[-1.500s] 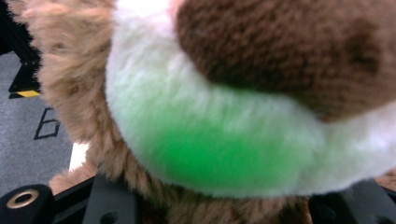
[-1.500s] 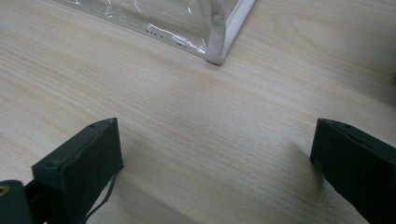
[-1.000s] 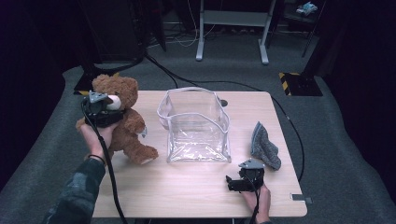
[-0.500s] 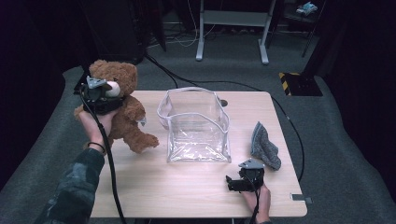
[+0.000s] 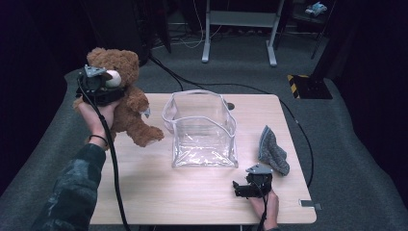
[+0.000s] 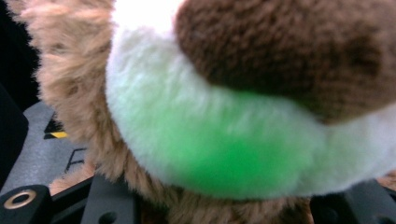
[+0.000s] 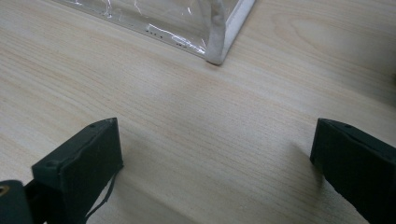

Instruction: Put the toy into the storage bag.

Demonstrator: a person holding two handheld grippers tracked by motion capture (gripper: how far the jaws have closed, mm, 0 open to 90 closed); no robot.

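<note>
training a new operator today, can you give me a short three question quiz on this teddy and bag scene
1. True or false: the fluffy brown teddy bear lies flat on the light wooden table.
2. Which tongs grip the bear: A left tongs, B right tongs?
3. Fill in: the folded grey cloth lies to the ____ of the clear plastic zip bag in the high view.

Key: 1 false, it is held up. 2 A. 3 right.
</note>
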